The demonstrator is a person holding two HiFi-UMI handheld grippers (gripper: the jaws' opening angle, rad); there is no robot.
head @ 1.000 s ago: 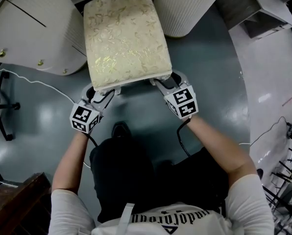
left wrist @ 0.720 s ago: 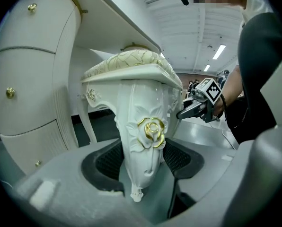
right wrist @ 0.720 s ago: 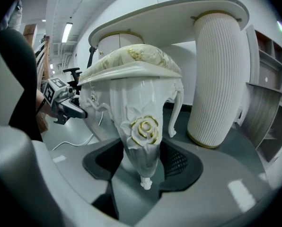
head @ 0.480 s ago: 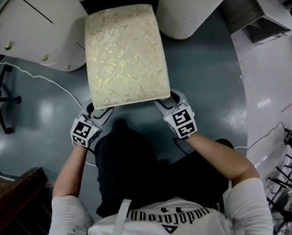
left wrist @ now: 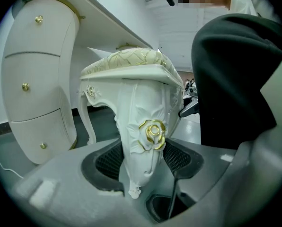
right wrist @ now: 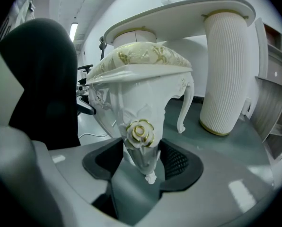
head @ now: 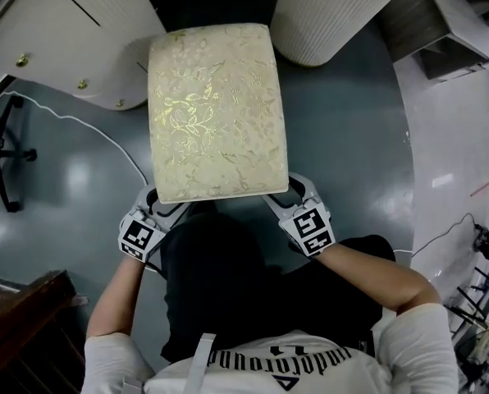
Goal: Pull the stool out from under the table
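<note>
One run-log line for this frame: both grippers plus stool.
left gripper: shut on near-left stool leg | right gripper: shut on near-right stool leg | stool seat: far end between table supports, rest out

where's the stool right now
In the head view the stool stands centre frame between the drawer unit at left and the ribbed pedestal at right, its near legs clamped in the left gripper and right gripper.

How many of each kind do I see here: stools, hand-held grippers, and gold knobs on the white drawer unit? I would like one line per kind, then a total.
stool: 1
grippers: 2 (left gripper, right gripper, each clamped on a leg of the stool)
gold knobs on the drawer unit: 3
total: 6
</note>
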